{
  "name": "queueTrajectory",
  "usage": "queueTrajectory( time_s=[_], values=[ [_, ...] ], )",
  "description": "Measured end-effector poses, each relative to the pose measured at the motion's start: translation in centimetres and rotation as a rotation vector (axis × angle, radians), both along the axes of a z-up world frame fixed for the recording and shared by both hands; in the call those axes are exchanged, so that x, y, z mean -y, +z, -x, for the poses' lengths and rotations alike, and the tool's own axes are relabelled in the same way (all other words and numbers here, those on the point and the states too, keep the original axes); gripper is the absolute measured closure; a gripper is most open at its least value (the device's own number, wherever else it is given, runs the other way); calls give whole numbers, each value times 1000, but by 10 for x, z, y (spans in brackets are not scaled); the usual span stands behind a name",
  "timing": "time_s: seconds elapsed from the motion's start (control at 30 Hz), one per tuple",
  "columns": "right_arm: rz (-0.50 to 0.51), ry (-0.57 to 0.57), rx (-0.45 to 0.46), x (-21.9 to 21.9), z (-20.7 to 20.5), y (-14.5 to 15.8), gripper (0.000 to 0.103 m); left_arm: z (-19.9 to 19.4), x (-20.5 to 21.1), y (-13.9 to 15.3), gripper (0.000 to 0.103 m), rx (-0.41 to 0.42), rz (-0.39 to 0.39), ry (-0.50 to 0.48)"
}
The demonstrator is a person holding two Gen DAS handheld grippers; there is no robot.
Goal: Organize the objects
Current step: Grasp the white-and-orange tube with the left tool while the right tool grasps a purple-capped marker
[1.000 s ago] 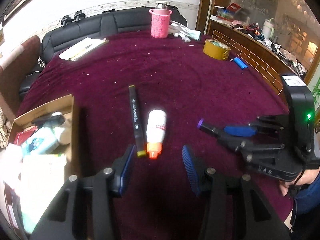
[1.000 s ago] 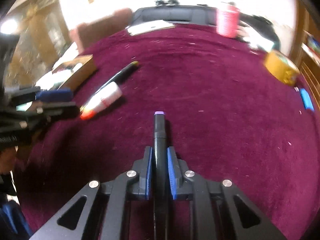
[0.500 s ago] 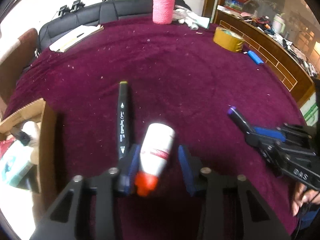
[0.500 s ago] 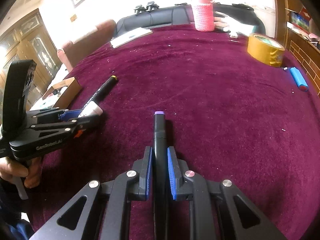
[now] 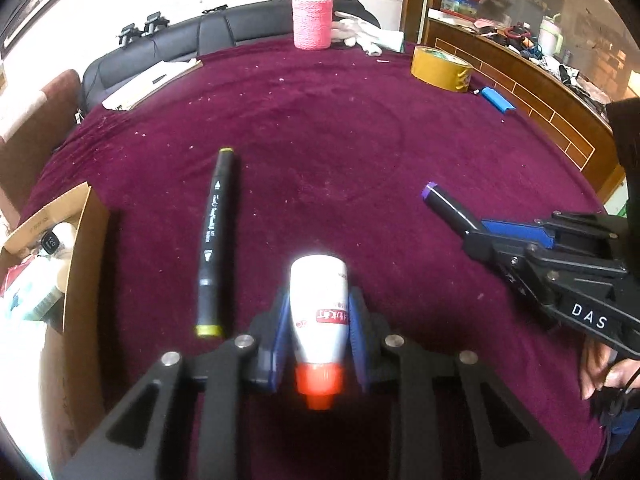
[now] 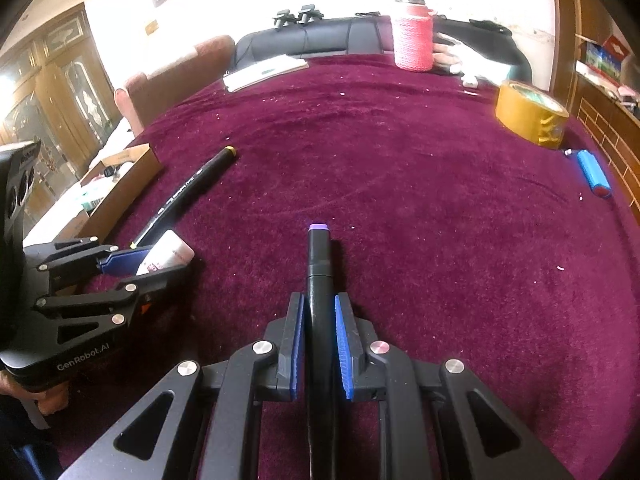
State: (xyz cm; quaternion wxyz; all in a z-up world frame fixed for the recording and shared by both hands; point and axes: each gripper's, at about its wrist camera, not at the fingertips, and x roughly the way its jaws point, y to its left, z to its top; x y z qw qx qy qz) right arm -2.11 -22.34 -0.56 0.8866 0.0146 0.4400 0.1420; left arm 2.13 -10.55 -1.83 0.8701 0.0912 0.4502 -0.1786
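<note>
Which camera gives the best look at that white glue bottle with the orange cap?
The left wrist view: the bottle lies centred between the left fingers, label and cap visible. The right wrist view shows only its white end, poking out from those fingers.

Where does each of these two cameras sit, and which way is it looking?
Left wrist view: rides on the left claw, looking down along it over the maroon velvet tablecloth; its blue pads have just closed on the white plastic bottle with an orange cap. The right claw and fingers of a hand show at right.
Right wrist view: rides on the right claw, shut on the black purple-tipped marker; the left claw shows at left.
Shared: the black yellow-tipped marker, brown cardboard box, yellow tape roll.
</note>
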Motion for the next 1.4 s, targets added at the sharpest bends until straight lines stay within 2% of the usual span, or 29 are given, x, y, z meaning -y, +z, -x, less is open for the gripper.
queueTrajectory(
  time_s=[0.13,0.17,0.2,0.23,0.27,0.37,0.43,0.6,0.63,0.87,1.07,1.13,1.17,1.23,1.27,1.3,1.33,1.4],
  values=[
    [68,1,27,-6,0,0,85,1,0,0,77,11,0,7],
    [86,-6,28,-7,0,0,75,2,1,-1,77,14,-1,7],
    [99,-15,25,-7,-2,-1,56,2,1,-1,77,16,0,8],
    [109,-17,20,-7,-2,-1,47,2,1,-1,77,17,3,10],
    [113,-15,16,-8,-3,-1,41,3,0,-1,77,18,4,11],
    [125,-12,16,-9,-4,-2,41,3,0,-1,77,19,6,12],
    [134,-12,11,-11,-5,-3,37,3,1,-1,77,23,2,11],
    [148,-74,-52,-4,-14,-8,3,4,1,-1,77,30,6,15],
    [151,-72,-62,-4,-15,-9,0,4,1,-1,77,31,7,15],
    [160,-74,-93,-5,-18,-9,0,3,0,-2,77,41,17,11],
    [123,-64,-112,0,-18,-7,0,4,-1,-2,77,49,27,8],
    [136,-85,-96,0,-17,-7,7,4,-1,-2,77,50,29,8],
    [154,-98,-88,-1,-15,-6,11,4,-1,-2,77,51,30,8],
    [161,-74,-70,-7,-12,-3,29,4,-1,-2,77,52,31,8],
    [163,-67,-58,-10,-9,0,51,4,-1,-2,77,52,30,8],
    [167,-54,-53,-13,-8,2,69,4,-1,-2,77,52,30,8],
    [170,-43,-52,-15,-8,2,75,4,-1,-2,76,52,31,8],
    [175,-49,-56,-18,-7,2,78,4,-1,-2,76,53,30,8]
  ],
)
